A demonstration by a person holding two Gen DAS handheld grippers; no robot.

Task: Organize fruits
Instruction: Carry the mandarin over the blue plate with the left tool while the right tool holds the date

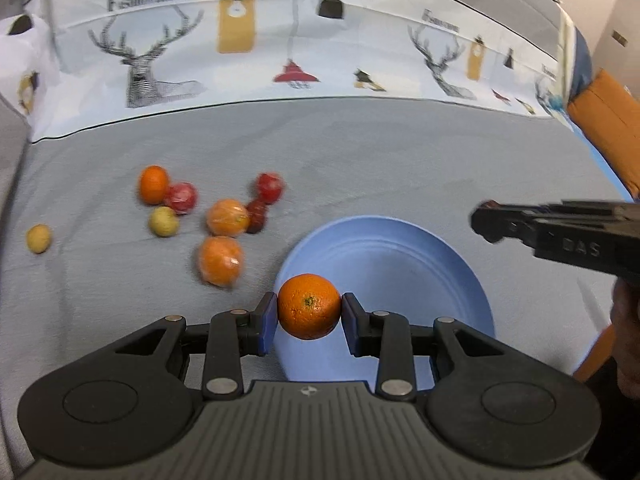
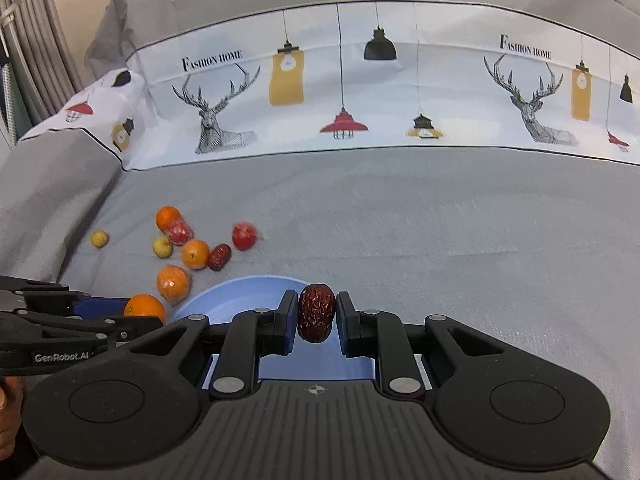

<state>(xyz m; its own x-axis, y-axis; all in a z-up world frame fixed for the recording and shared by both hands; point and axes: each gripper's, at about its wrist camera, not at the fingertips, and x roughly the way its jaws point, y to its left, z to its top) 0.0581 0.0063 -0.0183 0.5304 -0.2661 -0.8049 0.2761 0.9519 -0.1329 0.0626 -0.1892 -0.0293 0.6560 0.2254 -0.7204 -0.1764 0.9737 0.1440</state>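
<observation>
Right tongs [image 2: 317, 318] pinch my wrinkled red date [image 2: 316, 313], long axis upright, over the blue plate [image 2: 240, 292], while left tongs [image 1: 309, 311] pinch an orange [image 1: 309, 306].

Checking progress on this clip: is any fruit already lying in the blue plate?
No: the blue plate shows bare, and the orange hangs clamped in the left gripper above its rim.

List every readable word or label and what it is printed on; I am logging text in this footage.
"FASHION HOME": on the printed cloth band, beside each stag, twice.
"GenRobot.AI": on the left gripper's body, right wrist view.
"DAS": raised letters on the right gripper's body, left wrist view.
The same cloth lettering in the left wrist view is blurred, and no fruit or the blue plate carries text.
</observation>
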